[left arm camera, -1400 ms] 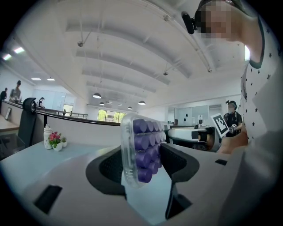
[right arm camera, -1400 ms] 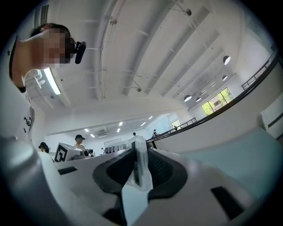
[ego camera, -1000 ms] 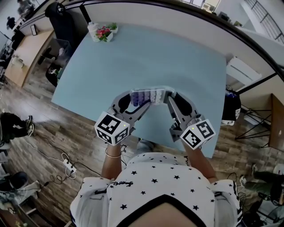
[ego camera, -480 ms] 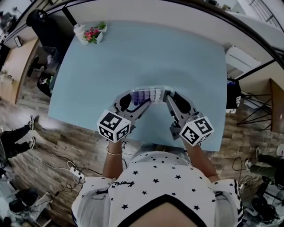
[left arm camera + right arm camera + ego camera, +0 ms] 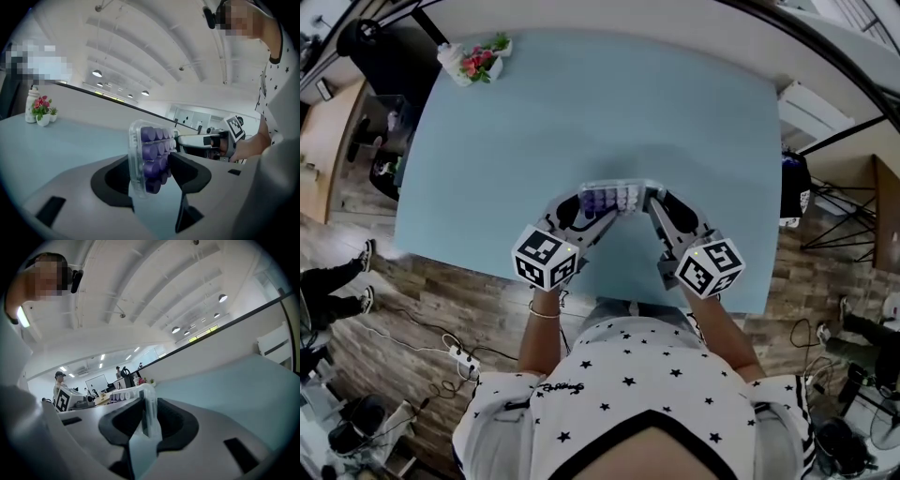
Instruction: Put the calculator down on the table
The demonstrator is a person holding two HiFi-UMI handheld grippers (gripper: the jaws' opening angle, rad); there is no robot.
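While both pairs of jaws clamped it, the clear-cased calculator with round purple keys hung between the two grippers over the near part of the pale blue bench. Whether it touched the surface could not be told. The left gripper had its jaws clenched on the calculator's left end, and the right gripper pinched the thin right end edge-on. A small white pot of pink flowers and a white bottle stood at the far left corner.
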